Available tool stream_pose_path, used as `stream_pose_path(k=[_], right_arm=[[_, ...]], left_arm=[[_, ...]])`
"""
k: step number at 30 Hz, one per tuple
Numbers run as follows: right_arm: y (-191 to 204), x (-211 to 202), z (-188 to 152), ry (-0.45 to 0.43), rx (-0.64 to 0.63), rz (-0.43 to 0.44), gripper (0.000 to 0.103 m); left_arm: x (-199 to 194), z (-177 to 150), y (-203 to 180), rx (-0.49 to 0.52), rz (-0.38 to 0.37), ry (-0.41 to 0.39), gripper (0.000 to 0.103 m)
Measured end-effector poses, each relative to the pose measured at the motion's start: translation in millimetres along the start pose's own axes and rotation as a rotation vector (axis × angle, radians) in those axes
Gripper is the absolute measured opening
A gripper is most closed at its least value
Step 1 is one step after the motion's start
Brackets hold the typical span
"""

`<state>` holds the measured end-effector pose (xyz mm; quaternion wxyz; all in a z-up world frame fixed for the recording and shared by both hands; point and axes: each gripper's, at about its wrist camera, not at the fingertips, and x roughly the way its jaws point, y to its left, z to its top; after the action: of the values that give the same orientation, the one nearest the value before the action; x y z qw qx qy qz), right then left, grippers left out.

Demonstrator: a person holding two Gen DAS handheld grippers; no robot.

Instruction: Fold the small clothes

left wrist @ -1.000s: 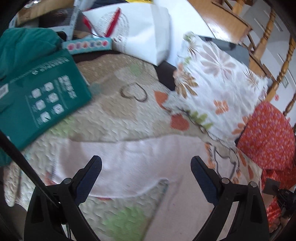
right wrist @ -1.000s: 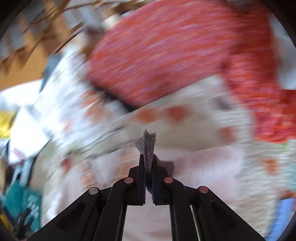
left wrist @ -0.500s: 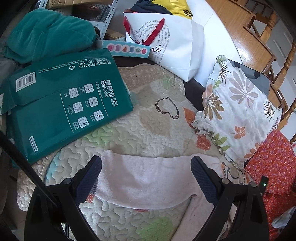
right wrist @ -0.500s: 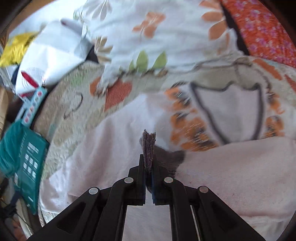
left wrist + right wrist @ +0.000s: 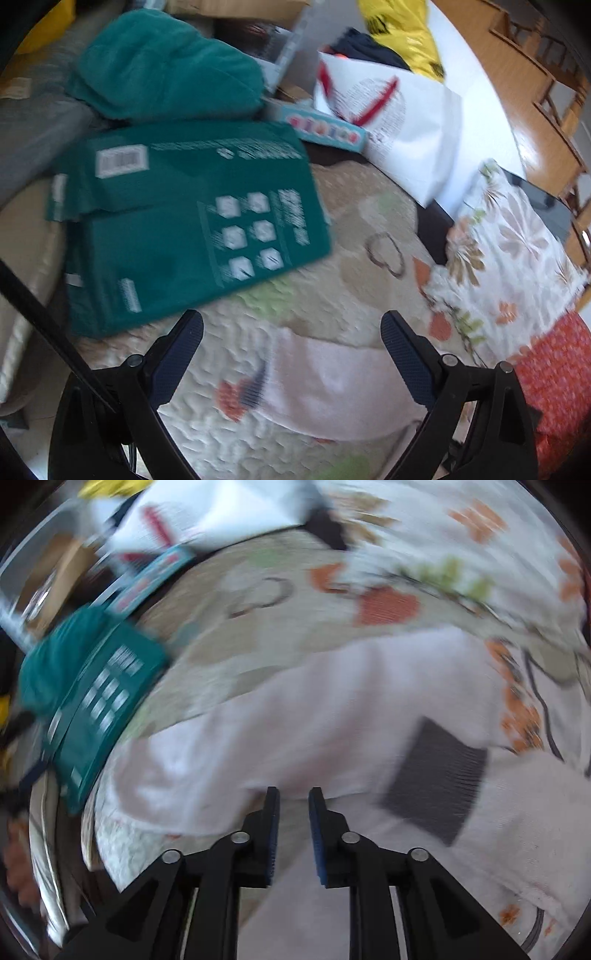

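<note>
A pale pink small garment (image 5: 295, 709) lies spread on a quilted patterned cover (image 5: 332, 258). Its grey ribbed cuff (image 5: 432, 782) rests folded over onto the pink fabric, to the right of my right gripper. The jaws of my right gripper (image 5: 293, 801) are opening, and nothing sits between them. In the left wrist view one pink end of the garment (image 5: 332, 384) lies between and below the fingers of my left gripper (image 5: 291, 332), which stands wide open above it without touching.
A green printed package (image 5: 177, 229) and a teal towel (image 5: 162, 62) lie at the cover's left. A white paper bag (image 5: 402, 129) stands behind. A floral pillow (image 5: 509, 251) and red patterned fabric (image 5: 554, 387) crowd the right side. Wooden chairs (image 5: 546, 74) beyond.
My right gripper has let go of the grey cuff, which now lies flat on the pink fabric, and its jaws have parted. My left gripper has drifted toward the garment's left end.
</note>
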<state>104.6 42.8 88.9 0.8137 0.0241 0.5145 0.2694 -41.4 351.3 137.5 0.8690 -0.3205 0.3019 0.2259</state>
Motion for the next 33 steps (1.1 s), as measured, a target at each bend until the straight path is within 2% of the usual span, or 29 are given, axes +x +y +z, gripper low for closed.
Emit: stream_pose_path(k=[1, 3, 7, 12, 17, 18, 19, 20, 24, 27, 29, 31, 33], right_arm=[[19, 0, -4, 0.005, -0.058, 0.012, 0.036], [50, 4, -10, 0.013, -0.142, 0.031, 0.044], [118, 30, -27, 0.046, -0.325, 0.077, 0.055], [172, 69, -34, 0.048, -0.466, 0.053, 0.058], [204, 100, -37, 0.008, -0.567, -0.04, 0.06], [205, 99, -35, 0.004, -0.553, -0.039, 0.047], [203, 95, -32, -0.001, -0.52, -0.024, 0.017], [197, 87, -26, -0.005, -0.474, -0.014, 0.012], [149, 38, -2, -0.1, -0.262, 0.014, 0.011], [81, -16, 5, -0.183, -0.069, 0.018, 0.011], [25, -55, -3, -0.239, 0.055, -0.017, 0.012], [-28, -86, -18, -0.278, 0.16, -0.067, 0.012], [-98, -115, -46, -0.306, 0.317, -0.125, 0.012]], left_arm=[[-3, 4, 6, -0.012, 0.022, -0.019, 0.096], [-11, 10, 19, -0.036, 0.076, -0.065, 0.096], [-29, 20, 41, -0.073, 0.15, -0.157, 0.096], [-47, 28, 64, -0.131, 0.165, -0.227, 0.096], [-43, 28, 66, -0.139, 0.172, -0.216, 0.096], [-42, 27, 64, -0.129, 0.171, -0.212, 0.096], [-41, 26, 61, -0.116, 0.171, -0.211, 0.096], [-42, 25, 57, -0.103, 0.172, -0.213, 0.096], [-42, 18, 41, -0.067, 0.147, -0.218, 0.096], [-38, 10, 24, -0.033, 0.111, -0.196, 0.096], [-32, 2, 8, 0.002, 0.076, -0.161, 0.096], [-24, -8, -10, 0.036, 0.034, -0.113, 0.096], [-17, -19, -25, 0.06, 0.0, -0.073, 0.096]])
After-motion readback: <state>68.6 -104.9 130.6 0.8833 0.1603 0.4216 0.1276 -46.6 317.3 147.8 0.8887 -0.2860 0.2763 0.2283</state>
